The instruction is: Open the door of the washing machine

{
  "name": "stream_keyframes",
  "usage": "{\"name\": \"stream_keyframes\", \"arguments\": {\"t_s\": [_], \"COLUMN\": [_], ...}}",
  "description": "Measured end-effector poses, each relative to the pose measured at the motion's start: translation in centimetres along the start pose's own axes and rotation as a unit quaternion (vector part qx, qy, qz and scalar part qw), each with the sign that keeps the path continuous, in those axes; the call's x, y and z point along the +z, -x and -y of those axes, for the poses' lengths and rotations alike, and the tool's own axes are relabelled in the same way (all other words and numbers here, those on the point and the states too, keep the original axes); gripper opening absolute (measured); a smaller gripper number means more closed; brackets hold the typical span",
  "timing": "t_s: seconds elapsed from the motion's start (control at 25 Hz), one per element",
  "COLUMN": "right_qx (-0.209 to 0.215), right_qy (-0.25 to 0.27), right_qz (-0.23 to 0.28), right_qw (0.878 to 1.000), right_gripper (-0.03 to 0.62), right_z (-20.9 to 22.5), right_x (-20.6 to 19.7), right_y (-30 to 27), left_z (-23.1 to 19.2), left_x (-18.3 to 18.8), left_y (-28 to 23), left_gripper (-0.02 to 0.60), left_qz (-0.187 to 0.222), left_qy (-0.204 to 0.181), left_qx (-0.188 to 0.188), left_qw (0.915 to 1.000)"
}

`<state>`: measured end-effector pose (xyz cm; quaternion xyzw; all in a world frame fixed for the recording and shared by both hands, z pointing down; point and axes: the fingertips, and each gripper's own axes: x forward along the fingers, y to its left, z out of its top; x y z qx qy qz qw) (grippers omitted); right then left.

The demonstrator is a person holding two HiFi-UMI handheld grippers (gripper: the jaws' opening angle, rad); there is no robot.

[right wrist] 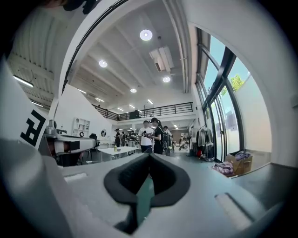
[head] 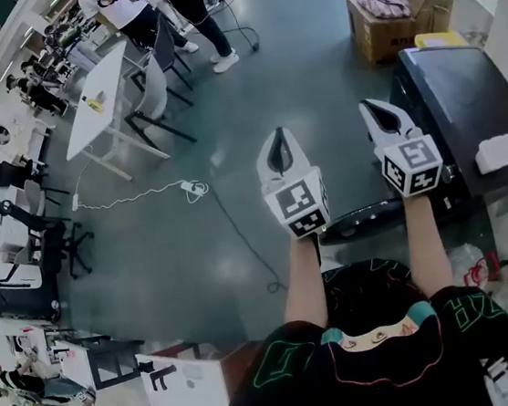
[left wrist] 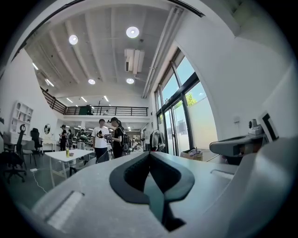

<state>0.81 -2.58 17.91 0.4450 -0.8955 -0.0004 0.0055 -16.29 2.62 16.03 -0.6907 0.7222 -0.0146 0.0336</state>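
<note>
**Both grippers shut, empty, near washer**

Left gripper (head: 277, 139) and right gripper (head: 373, 107) clamped closed on nothing, pointing level, side by side. Washer (head: 463, 107) low at right, beside right gripper. Door state unclear. Shirt (head: 383, 356) print unreadable.

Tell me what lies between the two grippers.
In the head view, only bare grey floor shows between the left gripper and the right gripper. Both grippers are shut and empty.
</note>
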Motion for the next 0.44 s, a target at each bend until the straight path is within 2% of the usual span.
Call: {"name": "stream_keyframes", "arguments": {"t_s": [0.16, 0.44], "right_qx": [-0.003, -0.006], "right_qy": [0.008, 0.009], "right_qz": [0.006, 0.011], "right_qw": [1.0, 1.0], "right_gripper": [0.003, 0.003], "right_z": [0.5, 0.8], "right_x": [0.4, 0.8], "right_y": [0.5, 1.4], "left_z": [0.8, 2.4], "left_x": [-0.3, -0.2], "left_y": [-0.6, -0.5], "left_gripper": [0.011, 0.011], "left_qz": [-0.003, 0.005], "left_qy": [-0.042, -0.058], "left_qx": [0.01, 0.004], "left_qw": [0.9991, 0.9983]}}
